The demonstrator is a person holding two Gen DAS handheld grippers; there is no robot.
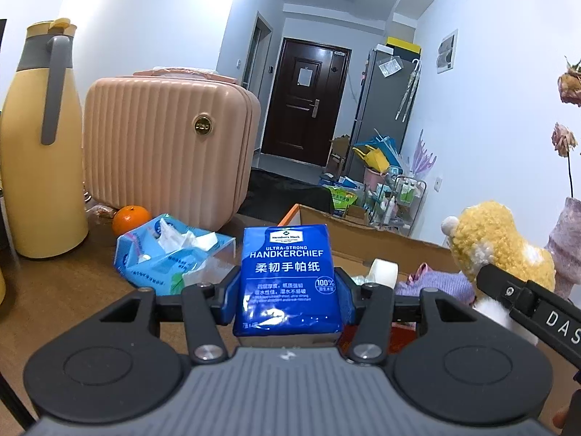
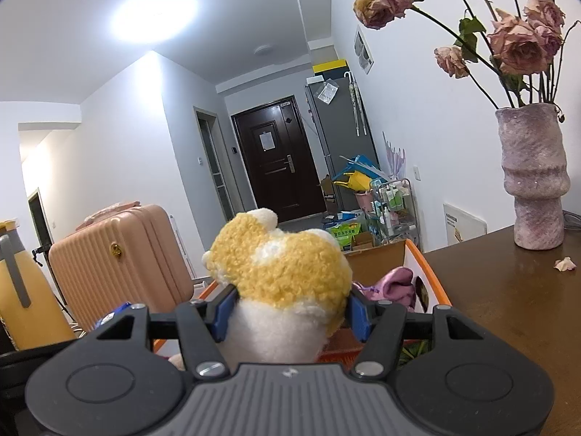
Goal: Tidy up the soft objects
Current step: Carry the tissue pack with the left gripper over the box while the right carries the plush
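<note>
While above the cardboard box [image 1: 363, 239]: left claw [image 1: 288, 287] clenching handkerchief pack [image 1: 288, 276], right claw [image 2: 288, 312] plush toy [image 2: 283, 276]

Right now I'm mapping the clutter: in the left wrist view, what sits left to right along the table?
Yellow thermos jug → orange → opened blue tissue pack → blue handkerchief pack held in the left gripper → tape roll → yellow plush toy.

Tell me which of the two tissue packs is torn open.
The light-blue tissue pack lying on the table, tissues spilling out; the dark-blue handkerchief pack in the left gripper is sealed.
</note>
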